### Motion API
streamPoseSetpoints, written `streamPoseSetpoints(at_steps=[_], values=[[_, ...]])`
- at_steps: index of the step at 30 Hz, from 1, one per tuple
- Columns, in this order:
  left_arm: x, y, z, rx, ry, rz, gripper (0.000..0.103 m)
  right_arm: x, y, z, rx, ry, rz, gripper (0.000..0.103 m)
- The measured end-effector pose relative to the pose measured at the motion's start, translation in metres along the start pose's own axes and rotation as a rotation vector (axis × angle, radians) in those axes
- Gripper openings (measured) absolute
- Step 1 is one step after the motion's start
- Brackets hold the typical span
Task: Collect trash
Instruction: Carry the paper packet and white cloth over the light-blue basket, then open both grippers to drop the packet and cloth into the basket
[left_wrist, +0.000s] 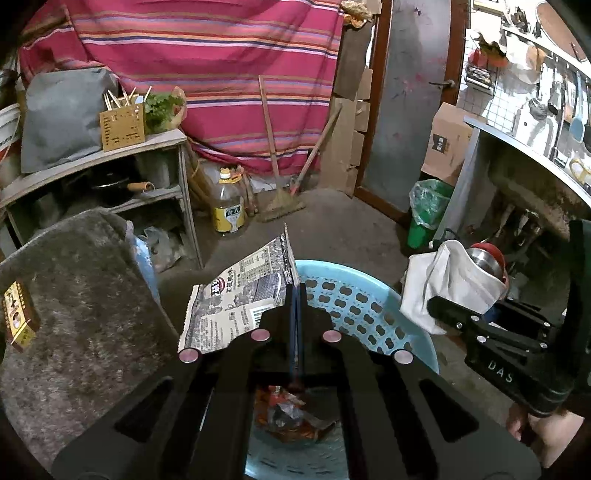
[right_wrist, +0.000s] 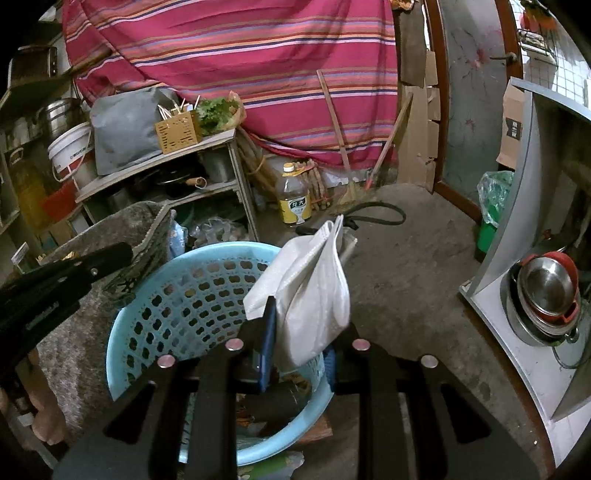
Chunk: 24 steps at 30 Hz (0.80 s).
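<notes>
My left gripper (left_wrist: 296, 295) is shut on a silver printed snack wrapper (left_wrist: 236, 302) and holds it above the light blue perforated basket (left_wrist: 369, 306). Crumpled wrappers (left_wrist: 291, 413) lie in the basket's bottom. My right gripper (right_wrist: 301, 332) is shut on a crumpled white paper bag (right_wrist: 310, 284), held over the right rim of the same basket (right_wrist: 184, 295). In the left wrist view the right gripper (left_wrist: 436, 306) with the white bag (left_wrist: 443, 284) is to the right of the basket. In the right wrist view the left gripper (right_wrist: 125, 253) is at the left edge.
A grey felt-covered surface (left_wrist: 85, 306) with a small brown packet (left_wrist: 18, 317) lies left of the basket. A shelf unit (left_wrist: 147, 184), an oil bottle (left_wrist: 229, 206) and brooms (left_wrist: 280, 199) stand behind. A green bin (left_wrist: 428, 210) and a metal counter (right_wrist: 528, 258) stand at right.
</notes>
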<state>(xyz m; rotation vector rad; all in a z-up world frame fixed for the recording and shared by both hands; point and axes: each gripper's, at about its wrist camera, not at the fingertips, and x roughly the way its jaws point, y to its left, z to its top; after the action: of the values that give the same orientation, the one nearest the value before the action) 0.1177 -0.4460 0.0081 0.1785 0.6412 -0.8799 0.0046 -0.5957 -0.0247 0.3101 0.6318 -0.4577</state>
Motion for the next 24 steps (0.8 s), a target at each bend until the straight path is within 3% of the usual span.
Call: streamPoseSetpoints(at_steps=[8,11,18,20,22,24], values=[[-0.027,-0.024,0.005,0.013,-0.042,-0.087,0.0,-0.003,-0.007,0.0,0.014,-0.006,-0.009,0.023],[-0.021,-0.021,0.001,0.04,-0.038,-0.031,0.0,-0.003,-0.006,0.0,0.015,-0.007,-0.008,0.023],[0.014,0.016,-0.021,0.009,0.059,0.07,0.002,0.0,0.001,-0.001,0.0,0.006,0.003,0.023],[0.009,0.023,-0.022,0.006,0.057,0.092,0.016,0.001,0.005,0.0,-0.008,0.008,0.008,0.023],[-0.001,0.026,-0.02,0.006,0.028,0.119,0.06,0.003,0.01,0.001,-0.016,0.014,0.013,0.023],[-0.018,0.031,-0.018,0.016,-0.024,0.17,0.077,0.006,0.015,0.0,-0.022,0.025,0.019,0.023]])
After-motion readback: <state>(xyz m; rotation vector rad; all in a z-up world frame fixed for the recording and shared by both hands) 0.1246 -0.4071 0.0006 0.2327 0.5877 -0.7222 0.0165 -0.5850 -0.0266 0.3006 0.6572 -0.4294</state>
